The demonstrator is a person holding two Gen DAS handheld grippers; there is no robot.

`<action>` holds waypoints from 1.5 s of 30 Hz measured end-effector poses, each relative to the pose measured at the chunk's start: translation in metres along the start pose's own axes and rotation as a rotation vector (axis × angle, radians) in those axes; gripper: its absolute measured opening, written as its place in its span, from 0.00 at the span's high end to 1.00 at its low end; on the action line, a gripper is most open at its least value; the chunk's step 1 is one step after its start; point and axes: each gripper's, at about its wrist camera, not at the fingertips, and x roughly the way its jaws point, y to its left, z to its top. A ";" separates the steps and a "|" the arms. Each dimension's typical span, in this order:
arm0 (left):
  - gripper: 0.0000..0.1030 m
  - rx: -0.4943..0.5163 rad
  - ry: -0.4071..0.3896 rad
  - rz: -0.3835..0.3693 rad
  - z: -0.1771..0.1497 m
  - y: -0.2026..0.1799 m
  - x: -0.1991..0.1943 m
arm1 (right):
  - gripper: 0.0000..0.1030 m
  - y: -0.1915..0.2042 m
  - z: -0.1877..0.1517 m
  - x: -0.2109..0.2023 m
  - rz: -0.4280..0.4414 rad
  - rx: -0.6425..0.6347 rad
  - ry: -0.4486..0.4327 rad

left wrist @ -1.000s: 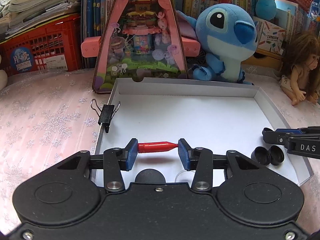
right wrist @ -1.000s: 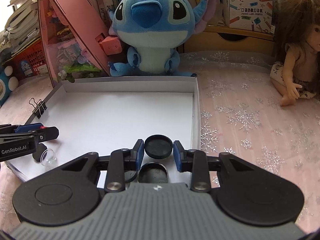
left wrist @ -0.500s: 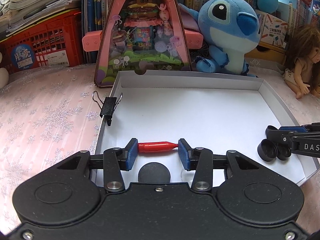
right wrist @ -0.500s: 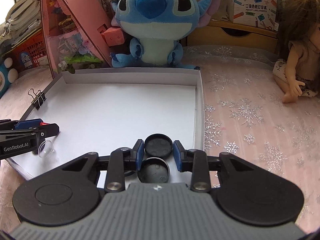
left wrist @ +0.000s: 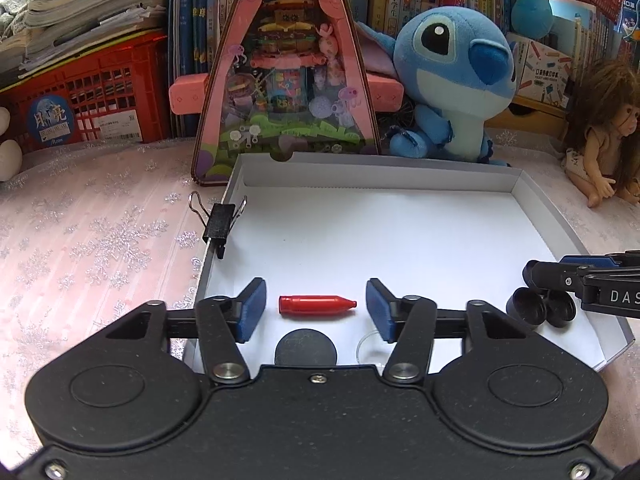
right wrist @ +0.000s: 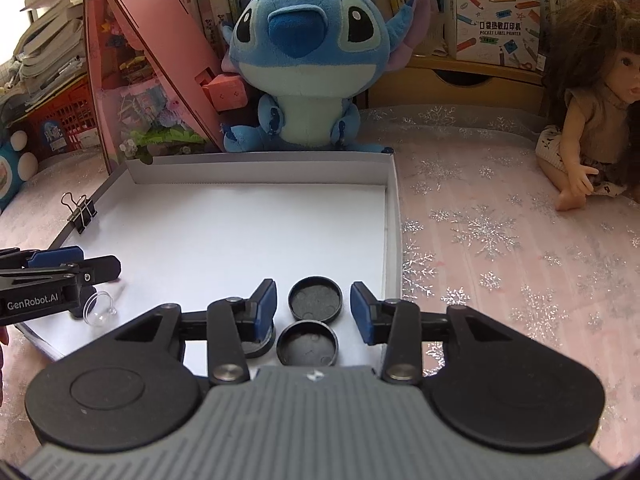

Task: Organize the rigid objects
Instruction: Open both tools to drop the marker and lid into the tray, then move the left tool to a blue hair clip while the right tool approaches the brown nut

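Observation:
A small red bullet-shaped piece [left wrist: 316, 305] lies on the floor of the white tray [left wrist: 380, 174], between the blue pads of my left gripper [left wrist: 316, 309]. Those jaws are opening and the pads stand clear of both its ends. A black disc [left wrist: 305, 347] and a clear dome [left wrist: 368, 350] lie just behind them. My right gripper [right wrist: 313, 307] is also opening, its pads apart from the black round cap [right wrist: 315, 298] between them. A second black cap [right wrist: 307, 343] lies nearer the camera, and a third is half hidden under the left finger [right wrist: 256, 346].
A black binder clip [left wrist: 218, 222] grips the tray's left wall. Behind the tray stand a pink triangular toy house [left wrist: 286, 80] and a blue plush toy [left wrist: 452, 84]. A doll [right wrist: 588, 108] sits at the right on the pink snowflake cloth. Red crates and books line the back.
Both grippers have opened. The left let go of the red piece and the right let go of the black cap; both things now lie free on the tray floor.

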 end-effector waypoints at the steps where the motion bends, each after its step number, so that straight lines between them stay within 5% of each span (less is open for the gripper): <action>1: 0.41 0.000 -0.009 0.001 0.000 -0.001 -0.003 | 0.41 0.000 0.000 -0.003 -0.001 -0.003 -0.011; 6: 0.28 0.019 -0.064 -0.011 -0.003 -0.005 -0.026 | 0.31 0.001 -0.007 -0.025 -0.023 -0.038 -0.087; 14: 0.23 0.051 -0.141 -0.070 -0.030 -0.016 -0.076 | 0.18 0.010 -0.037 -0.073 -0.011 -0.131 -0.214; 28: 0.22 0.074 -0.129 -0.173 -0.102 -0.034 -0.133 | 0.15 0.007 -0.106 -0.127 0.009 -0.155 -0.302; 45: 0.21 0.106 -0.166 -0.144 -0.173 -0.049 -0.162 | 0.14 -0.011 -0.185 -0.150 -0.056 -0.118 -0.336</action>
